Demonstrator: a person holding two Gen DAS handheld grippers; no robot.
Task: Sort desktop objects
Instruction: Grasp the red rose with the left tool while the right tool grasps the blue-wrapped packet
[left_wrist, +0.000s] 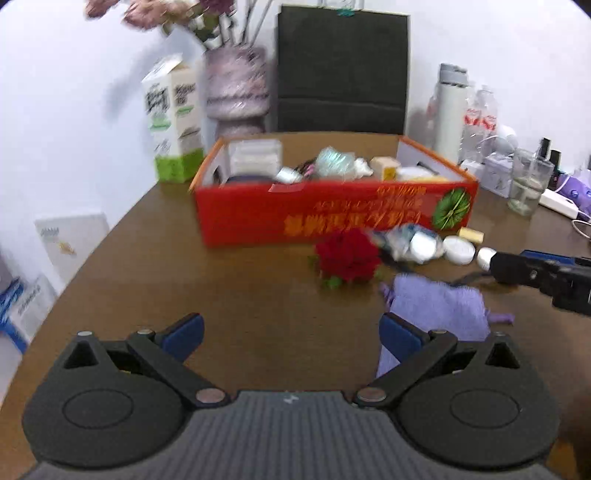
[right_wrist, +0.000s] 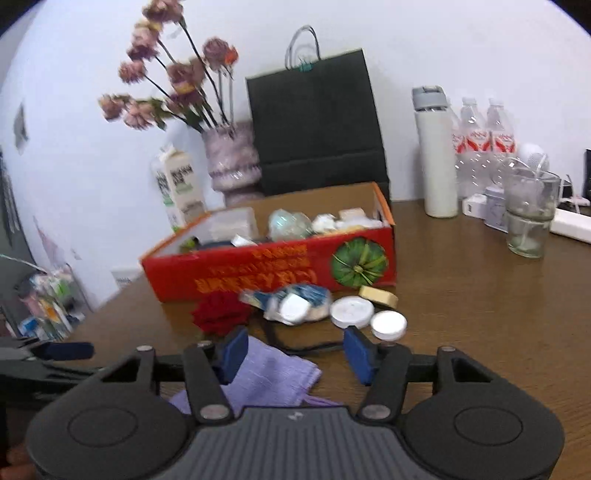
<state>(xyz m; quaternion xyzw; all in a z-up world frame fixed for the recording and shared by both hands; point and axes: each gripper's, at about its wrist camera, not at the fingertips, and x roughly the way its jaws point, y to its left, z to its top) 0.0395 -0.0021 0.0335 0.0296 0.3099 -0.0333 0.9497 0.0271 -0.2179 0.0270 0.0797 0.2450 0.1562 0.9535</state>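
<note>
A red cardboard box (left_wrist: 332, 210) holding several small items stands mid-table. In front of it lie a red fabric flower (left_wrist: 347, 256), a blue-and-white packet (left_wrist: 410, 242), two white round jars (left_wrist: 458, 249) and a yellow bar (left_wrist: 471, 234). Nearer lies a purple cloth (left_wrist: 439, 306). My left gripper (left_wrist: 291, 332) is open over bare table, its right finger at the cloth's edge. My right gripper (right_wrist: 295, 354) is open above the cloth (right_wrist: 273, 376), short of the jars (right_wrist: 351, 312) and the flower (right_wrist: 219, 314); nothing is pinched. It also enters the left wrist view from the right.
Behind the box stand a vase of dried flowers (right_wrist: 231, 158), a green-and-white carton (left_wrist: 173, 122) and a black paper bag (right_wrist: 314, 122). To the right are a white flask (right_wrist: 436, 151), water bottles (right_wrist: 484, 147), a glass (right_wrist: 528, 210) and a power strip (left_wrist: 557, 205).
</note>
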